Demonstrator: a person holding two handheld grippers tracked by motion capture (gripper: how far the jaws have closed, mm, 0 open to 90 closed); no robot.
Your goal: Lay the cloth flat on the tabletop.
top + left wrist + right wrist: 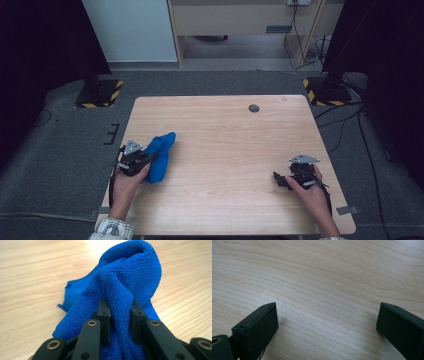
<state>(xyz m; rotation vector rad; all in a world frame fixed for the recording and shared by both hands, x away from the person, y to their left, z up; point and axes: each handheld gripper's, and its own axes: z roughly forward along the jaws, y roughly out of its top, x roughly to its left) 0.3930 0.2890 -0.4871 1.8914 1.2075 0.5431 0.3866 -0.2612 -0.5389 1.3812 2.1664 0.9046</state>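
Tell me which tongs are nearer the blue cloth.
Left. The left tongs are clamped on a fold of the blue cloth near the table's left edge. The right tongs stand open over bare wood, far across the table from it.

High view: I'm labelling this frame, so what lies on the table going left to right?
Left gripper, shut on the blue cloth → small dark round spot near the table's far edge → right gripper, jaws open over bare wood.
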